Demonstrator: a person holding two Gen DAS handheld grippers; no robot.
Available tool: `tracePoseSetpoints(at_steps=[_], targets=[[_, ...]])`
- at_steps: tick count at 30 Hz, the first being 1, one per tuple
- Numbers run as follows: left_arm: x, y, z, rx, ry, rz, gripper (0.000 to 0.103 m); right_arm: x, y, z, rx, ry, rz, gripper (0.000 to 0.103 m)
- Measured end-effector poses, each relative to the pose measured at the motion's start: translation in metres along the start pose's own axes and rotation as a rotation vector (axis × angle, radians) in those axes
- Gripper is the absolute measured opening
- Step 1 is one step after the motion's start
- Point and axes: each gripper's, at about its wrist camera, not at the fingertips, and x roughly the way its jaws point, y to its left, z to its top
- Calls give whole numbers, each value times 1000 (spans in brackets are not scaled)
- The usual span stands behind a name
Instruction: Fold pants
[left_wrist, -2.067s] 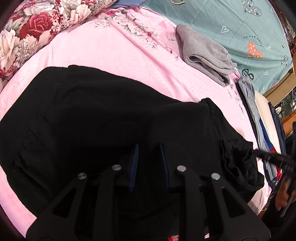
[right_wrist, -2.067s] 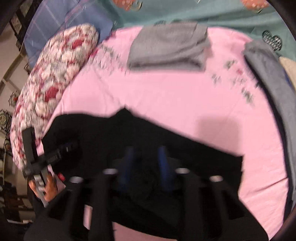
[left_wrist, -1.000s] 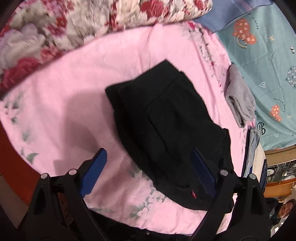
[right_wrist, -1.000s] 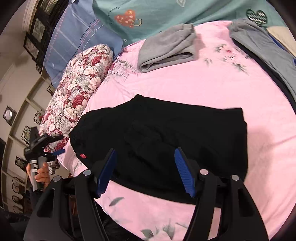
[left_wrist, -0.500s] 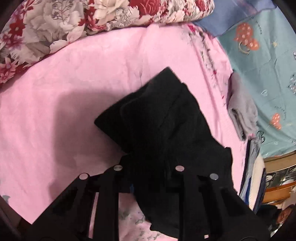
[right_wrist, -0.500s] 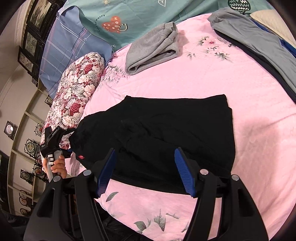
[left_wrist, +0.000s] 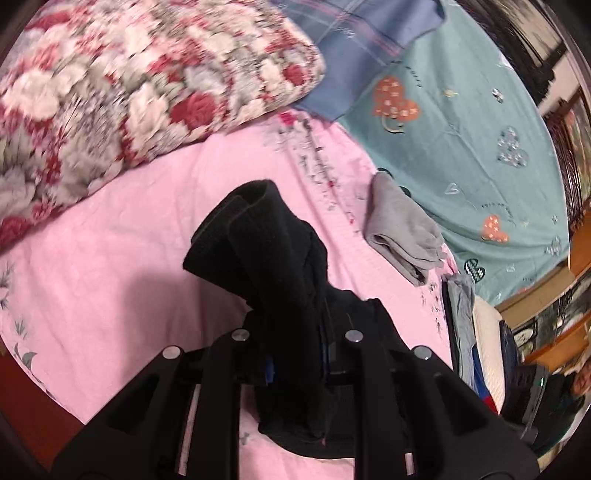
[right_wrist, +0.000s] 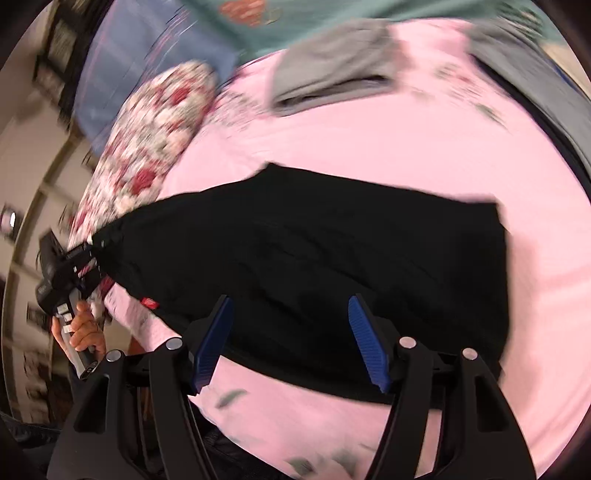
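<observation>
The black pants (right_wrist: 332, 266) lie on the pink bed sheet (right_wrist: 406, 147), folded into a wide dark slab. My left gripper (left_wrist: 295, 354) is shut on the left end of the pants (left_wrist: 273, 251) and lifts it off the sheet, so the cloth bunches and stands up between the jaws. It also shows at the left edge of the right wrist view (right_wrist: 79, 258), pinching that end. My right gripper (right_wrist: 290, 339) is open and empty, above the near edge of the pants, its blue pads (right_wrist: 365, 339) wide apart.
A floral quilt roll (left_wrist: 129, 92) lies at the left of the bed. A folded grey garment (left_wrist: 402, 229) sits beyond the pants. A teal sheet (left_wrist: 461, 110) covers the far side. More stacked clothes (left_wrist: 465, 332) lie at the right edge.
My left gripper closed on the left end of the pants and raised it. My right gripper let go earlier, stays open and has moved closer to the pants.
</observation>
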Motion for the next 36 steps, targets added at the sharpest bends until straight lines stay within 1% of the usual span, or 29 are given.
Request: tracePoseSetpoints(at_steps=[2,3,4,5,6,7,9,10,13,15,16,17,18,19,20,22,23,24,26,27,28,29,30,32,34,36], targets=[[0,-13,0,47,-8,6,17,25,30,18,-60,42,36,66],[1,-18,-1,62,-9,5,17,45,44,31,-89,68,57,65],[1,-21,-2,76,-8,4,17,59,53,40,-105,87,63,63],[0,-22,-2,84,-7,6,17,59,53,40,-105,87,63,44],[1,-23,-3,93,-6,7,17,76,62,47,-123,108,49,26],[0,-24,-3,103,-6,5,17,94,68,52,-130,136,21,25],[0,-24,-2,113,-6,-1,17,117,73,56,-124,176,11,21],[0,-25,0,115,-4,-6,17,126,75,57,-122,191,3,21],[2,-26,0,135,3,-3,17,145,77,55,-120,223,-19,20],[3,-32,0,160,5,9,17,159,72,48,-114,271,-50,20],[3,-35,0,173,5,13,17,160,71,47,-111,266,-49,20],[2,-43,-2,199,7,10,17,155,71,48,-107,260,-45,20],[1,-52,-4,237,7,7,17,144,69,50,-94,243,-21,20],[1,-60,-7,268,5,7,17,128,66,53,-86,205,7,20],[1,-74,-12,313,4,7,17,102,59,56,-84,140,16,20],[6,-103,-24,395,19,-6,17,56,39,58,-61,30,-11,20],[9,-114,-30,423,31,-17,17,26,21,55,-34,-30,-41,20],[13,-128,-37,454,47,-31,16,4,6,51,-9,-67,-67,20],[26,-164,-59,535,92,-66,16,-41,-33,33,71,-142,-124,20],[31,-178,-69,567,108,-81,16,-57,-47,24,102,-167,-140,20],[42,-199,-86,620,138,-100,16,-73,-63,14,136,-191,-152,20],[51,-212,-99,657,167,-107,16,-94,-83,-2,185,-226,-163,20],[59,-223,-111,691,194,-108,16,-105,-93,-13,213,-246,-166,20],[83,-249,-146,772,265,-102,16,-135,-121,-41,277,-302,-177,20],[101,-263,-171,818,307,-75,16,-152,-137,-64,321,-344,-177,20],[113,-269,-187,842,324,-52,16,-164,-154,-82,355,-370,-170,20]])
